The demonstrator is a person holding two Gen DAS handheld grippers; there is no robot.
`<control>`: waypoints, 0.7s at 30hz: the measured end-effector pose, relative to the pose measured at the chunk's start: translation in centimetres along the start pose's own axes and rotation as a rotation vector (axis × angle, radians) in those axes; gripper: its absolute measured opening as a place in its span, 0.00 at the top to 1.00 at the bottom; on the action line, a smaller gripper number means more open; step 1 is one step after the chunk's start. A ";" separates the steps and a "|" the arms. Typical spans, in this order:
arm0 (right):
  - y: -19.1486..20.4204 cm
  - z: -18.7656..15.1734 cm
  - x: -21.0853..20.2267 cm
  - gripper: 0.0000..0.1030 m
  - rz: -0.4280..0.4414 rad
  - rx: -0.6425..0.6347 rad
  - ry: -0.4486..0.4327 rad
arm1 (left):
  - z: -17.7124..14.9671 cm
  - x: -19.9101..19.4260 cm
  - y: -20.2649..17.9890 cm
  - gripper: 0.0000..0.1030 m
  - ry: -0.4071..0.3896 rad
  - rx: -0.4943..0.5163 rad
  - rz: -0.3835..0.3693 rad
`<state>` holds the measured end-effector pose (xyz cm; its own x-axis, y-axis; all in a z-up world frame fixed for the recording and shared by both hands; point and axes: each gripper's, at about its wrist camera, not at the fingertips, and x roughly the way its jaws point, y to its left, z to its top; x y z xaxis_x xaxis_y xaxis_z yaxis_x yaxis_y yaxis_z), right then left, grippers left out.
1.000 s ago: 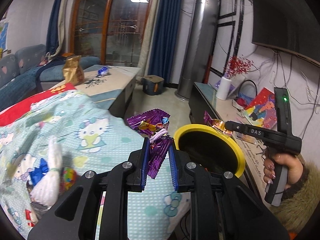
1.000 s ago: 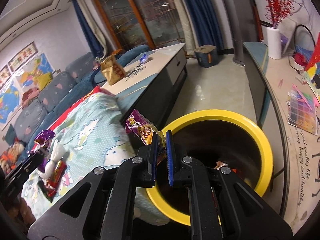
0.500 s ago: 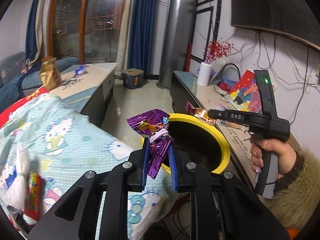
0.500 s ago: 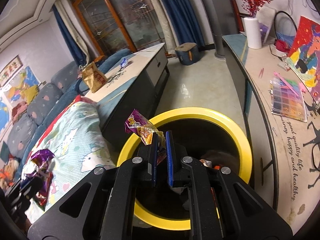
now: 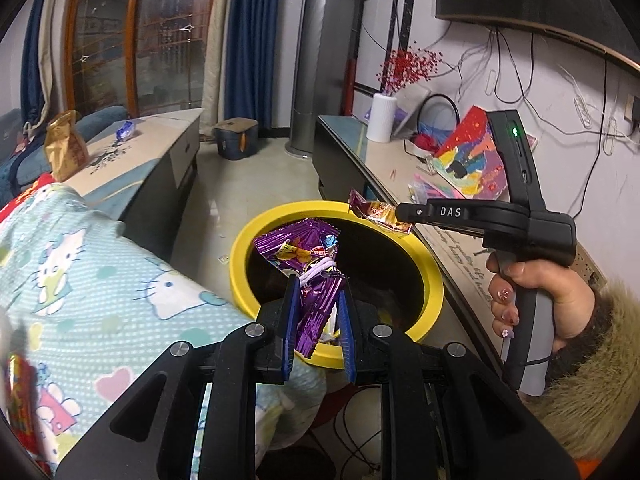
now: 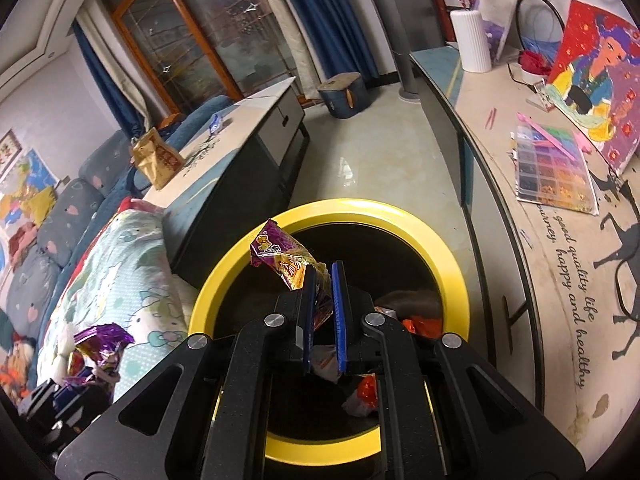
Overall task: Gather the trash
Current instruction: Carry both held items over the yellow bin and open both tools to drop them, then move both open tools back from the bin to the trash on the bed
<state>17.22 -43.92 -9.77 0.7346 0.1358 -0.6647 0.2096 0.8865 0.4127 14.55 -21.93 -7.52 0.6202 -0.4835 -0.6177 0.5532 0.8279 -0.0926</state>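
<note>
The left gripper (image 5: 318, 316) fingers pinch a light, crinkly purple wrapper (image 5: 308, 268). The right gripper (image 6: 322, 312) squeezes a thin snack wrapper (image 6: 282, 256) by its end, over the yellow bin (image 6: 452, 264) at twelve o'clock.

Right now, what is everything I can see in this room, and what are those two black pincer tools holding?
bin: one, yellow rim, dark inside, on the floor between blanket and sideboard
purple wrapper: one, shiny, over the bin
orange wrapper: one, purple-ended, over the bin
trash in bin: several pieces, red and white
blanket: one, pale blue, cartoon cats, left
paper bag: one, golden, on the low table
vase: one, white, red sprigs, on the sideboard
painting: one, colourful, leaning on the wall
left gripper: black, blue pads, shut on purple wrapper
right gripper: black, shut on orange wrapper
hand: one, fur cuff, holding the right gripper
</note>
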 end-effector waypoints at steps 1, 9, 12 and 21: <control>-0.1 0.0 0.1 0.95 -0.002 0.005 0.002 | 0.0 0.4 -0.1 0.83 0.006 0.004 -0.004; -2.0 -0.2 0.5 0.69 -0.011 0.095 0.018 | 1.0 4.5 0.1 0.56 0.003 -0.010 -0.059; -2.3 -0.1 0.1 0.58 -0.029 0.097 0.001 | 1.2 5.5 0.2 0.29 0.011 -0.050 -0.047; 0.7 0.1 -1.5 0.30 -0.033 -0.002 -0.076 | 0.5 2.1 1.1 0.15 -0.055 -0.048 0.053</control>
<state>16.28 -43.54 -8.44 0.7742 0.0729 -0.6288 0.2329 0.8909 0.3901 16.75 -22.23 -8.49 0.6785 -0.4524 -0.5788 0.4924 0.8647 -0.0987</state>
